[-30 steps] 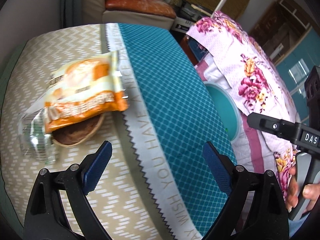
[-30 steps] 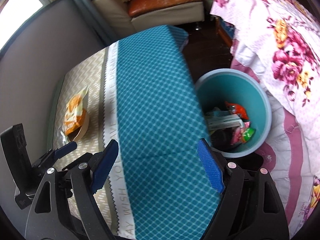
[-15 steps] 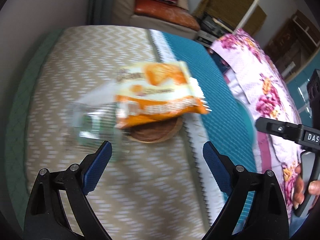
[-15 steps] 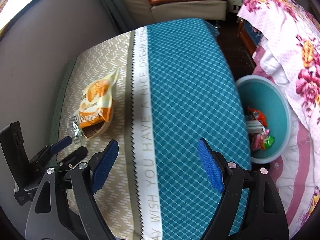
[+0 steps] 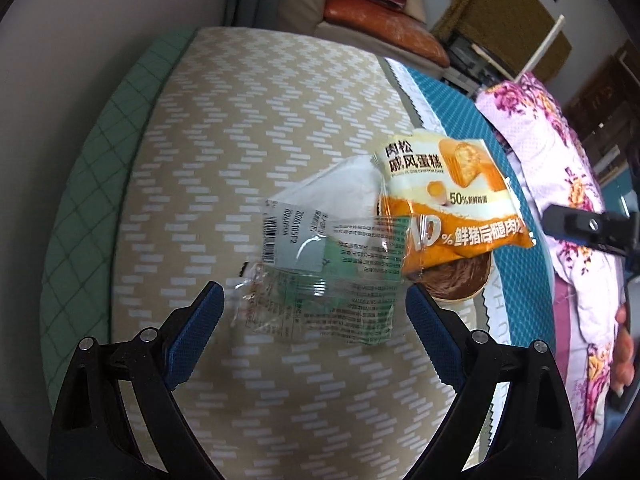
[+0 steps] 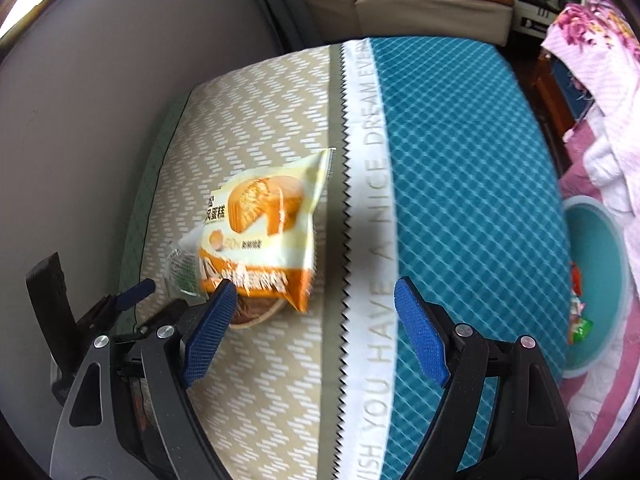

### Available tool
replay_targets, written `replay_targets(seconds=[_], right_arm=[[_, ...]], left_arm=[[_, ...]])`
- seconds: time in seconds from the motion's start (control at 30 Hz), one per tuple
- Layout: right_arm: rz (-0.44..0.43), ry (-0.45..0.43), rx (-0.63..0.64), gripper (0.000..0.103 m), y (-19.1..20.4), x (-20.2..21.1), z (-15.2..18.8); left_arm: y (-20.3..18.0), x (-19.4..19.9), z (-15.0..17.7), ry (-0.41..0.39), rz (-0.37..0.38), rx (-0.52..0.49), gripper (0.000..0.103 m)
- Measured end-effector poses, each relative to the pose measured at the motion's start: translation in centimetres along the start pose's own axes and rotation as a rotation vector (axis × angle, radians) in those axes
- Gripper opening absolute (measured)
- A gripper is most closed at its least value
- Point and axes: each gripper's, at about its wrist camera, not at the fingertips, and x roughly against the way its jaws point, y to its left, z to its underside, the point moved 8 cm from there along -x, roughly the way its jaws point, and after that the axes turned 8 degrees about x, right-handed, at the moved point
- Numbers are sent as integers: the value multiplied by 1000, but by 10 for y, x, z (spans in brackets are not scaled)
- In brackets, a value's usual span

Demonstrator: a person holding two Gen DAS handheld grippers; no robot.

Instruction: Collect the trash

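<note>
Tan zigzag cloth (image 5: 256,128) covers the near table. Both the left gripper (image 5: 312,330) and right gripper (image 6: 312,336) gape wide and empty. Between the left's blue tips lies the clear crinkly wrapper (image 5: 320,272), touching the orange cake packet (image 5: 448,204). Farther right, past the table edge, sits the teal round bin (image 6: 600,280).

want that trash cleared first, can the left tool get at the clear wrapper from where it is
Probably yes. The left tool is open, and the clear wrapper lies on the beige cloth just ahead of its fingertips with nothing across the path. Only the wrapper's far end tucks under the orange cake packet.
</note>
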Motion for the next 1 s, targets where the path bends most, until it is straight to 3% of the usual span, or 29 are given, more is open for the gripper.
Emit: replay_targets(seconds=[0.23, 0.4, 0.5, 0.57, 0.63, 0.77, 0.87, 1.0], right_arm=[[22, -13, 55, 77, 13, -25, -20], [30, -8, 90, 51, 19, -38, -22], [45, -21, 108, 35, 23, -42, -22], [82, -56, 136, 30, 26, -36, -23], [91, -78, 145, 27, 26, -31, -21], [95, -114, 152, 22, 26, -14, -19], [94, -143, 154, 20, 26, 3, -14], [75, -164, 144, 17, 25, 25, -9]], left_arm=[[-4, -20, -1, 22, -4, -58, 98], [-17, -25, -1, 3, 28, -76, 97], [-23, -22, 2, -23, 11, -91, 87], [-27, -20, 2, -35, 1, -90, 77], [-27, -19, 4, -28, 8, -75, 44], [-26, -17, 10, -20, 12, -51, 40], [-29, -10, 17, -18, 33, -50, 30], [-39, -5, 35, 17, 63, -76, 30]])
